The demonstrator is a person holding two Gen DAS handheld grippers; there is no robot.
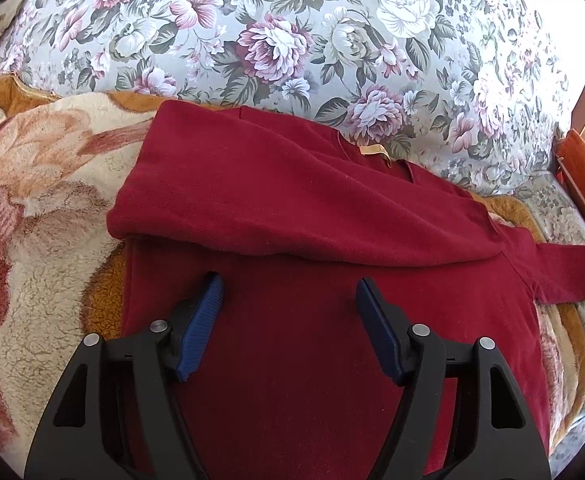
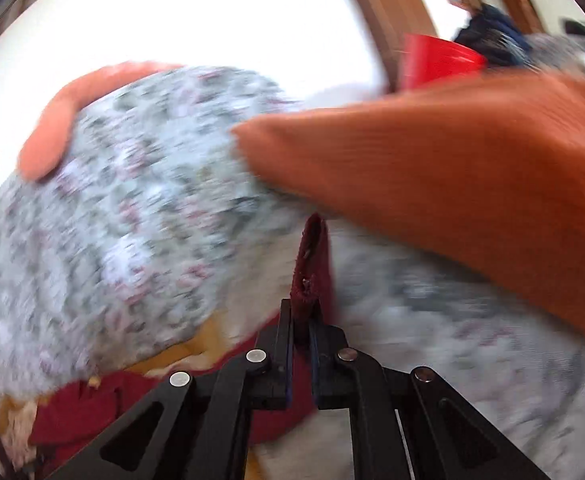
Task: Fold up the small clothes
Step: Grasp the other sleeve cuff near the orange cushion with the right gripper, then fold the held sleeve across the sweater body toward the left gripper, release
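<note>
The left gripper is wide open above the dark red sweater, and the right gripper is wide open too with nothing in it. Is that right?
Not quite. The left gripper is open above the dark red sweater, but the right gripper is not open and empty: the right wrist view shows its jaws shut on a strip of that sweater's fabric.

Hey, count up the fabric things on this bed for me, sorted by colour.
Dark red: 1, the red shirt
Floral grey-blue: 1, the floral cover
Cream and tan: 1, the fleece blanket
Orange: 1, the orange cushion
Total: 4
</note>
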